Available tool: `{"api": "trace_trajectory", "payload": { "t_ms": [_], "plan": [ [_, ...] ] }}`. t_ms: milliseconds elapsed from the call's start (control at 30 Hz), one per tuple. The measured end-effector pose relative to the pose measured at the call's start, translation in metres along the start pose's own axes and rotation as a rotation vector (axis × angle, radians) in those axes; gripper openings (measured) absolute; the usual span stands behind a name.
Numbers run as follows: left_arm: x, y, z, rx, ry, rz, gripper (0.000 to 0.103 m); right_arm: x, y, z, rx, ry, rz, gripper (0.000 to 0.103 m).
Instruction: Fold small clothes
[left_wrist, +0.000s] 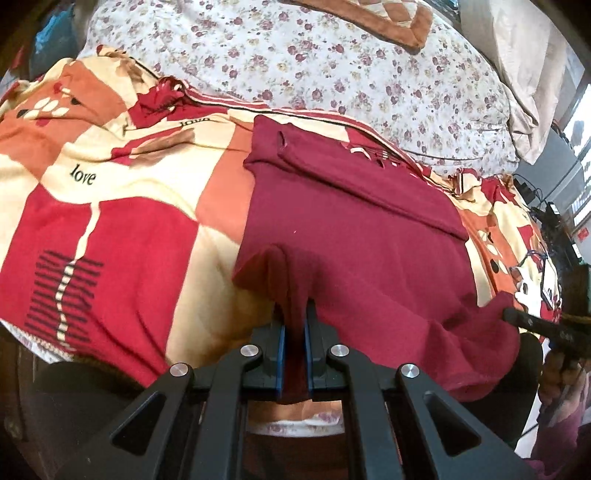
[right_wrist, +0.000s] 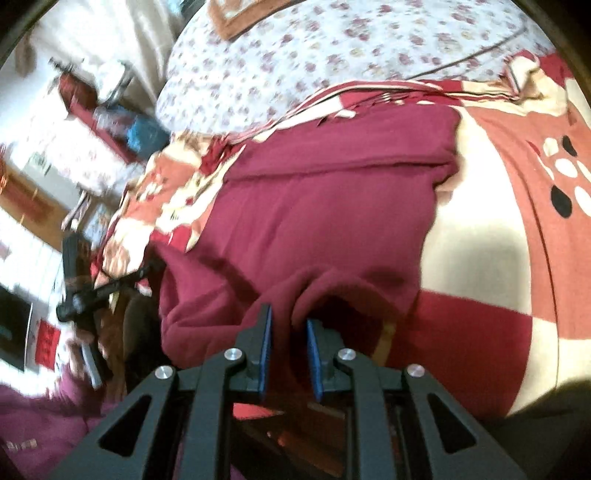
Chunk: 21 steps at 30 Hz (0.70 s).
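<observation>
Tongs (left_wrist: 294, 314) (right_wrist: 289, 321) pinch maroon garment (left_wrist: 351, 229) near hem; bedspread (left_wrist: 122, 229) around.

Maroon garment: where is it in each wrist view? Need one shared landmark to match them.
Left wrist: maroon garment fills centre to lower right, near edge pinched in the left tool.
Right wrist: maroon garment fills the centre, a bunched fold between the right tool pads.
Shared landmark: floral white sheet behind the garment, top of both views.
</observation>
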<state>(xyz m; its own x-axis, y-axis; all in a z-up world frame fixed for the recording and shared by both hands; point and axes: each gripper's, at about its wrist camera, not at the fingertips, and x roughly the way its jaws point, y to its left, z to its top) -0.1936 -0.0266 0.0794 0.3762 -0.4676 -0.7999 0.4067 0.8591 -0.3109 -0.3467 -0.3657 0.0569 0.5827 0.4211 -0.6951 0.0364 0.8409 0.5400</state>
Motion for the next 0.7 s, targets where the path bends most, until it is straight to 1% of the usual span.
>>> {"api": "trace_trajectory", "payload": {
  "t_ms": [33,100,200,267,333,367,400,467,567,700],
  "plan": [
    [0.004,0.000,0.002,-0.004,0.003,0.007,0.000,0.005,-0.007,0.005,0.035,-0.016,-0.012,0.018],
    [0.014,0.001,0.004,-0.020,0.018,0.021,0.000,0.020,-0.013,0.013,0.057,-0.002,-0.026,0.019],
    [0.027,0.003,0.005,-0.035,0.040,0.038,0.000,0.050,-0.021,0.021,0.067,0.043,-0.081,0.027],
    [0.032,0.004,0.005,-0.040,0.044,0.041,0.000,0.062,-0.022,0.022,0.066,0.064,-0.095,0.031],
    [0.035,0.005,0.005,-0.046,0.049,0.042,0.000,0.061,-0.021,0.022,0.062,0.065,-0.086,0.040],
    [0.037,0.005,0.004,-0.049,0.053,0.043,0.000,0.058,-0.022,0.022,0.073,0.073,-0.068,0.048],
    [0.039,0.006,0.004,-0.048,0.058,0.047,0.000,0.054,-0.023,0.020,0.088,0.079,-0.049,0.053],
    [0.042,0.005,0.004,-0.044,0.061,0.052,0.000,0.045,-0.023,0.016,0.104,0.084,-0.012,0.058],
    [0.044,0.003,0.004,-0.033,0.059,0.060,0.000,0.040,-0.021,0.003,0.079,0.129,-0.004,0.060],
    [0.049,0.005,0.006,-0.038,0.069,0.059,0.000,0.047,-0.020,-0.020,0.080,0.216,0.021,0.060]
  ]
}}
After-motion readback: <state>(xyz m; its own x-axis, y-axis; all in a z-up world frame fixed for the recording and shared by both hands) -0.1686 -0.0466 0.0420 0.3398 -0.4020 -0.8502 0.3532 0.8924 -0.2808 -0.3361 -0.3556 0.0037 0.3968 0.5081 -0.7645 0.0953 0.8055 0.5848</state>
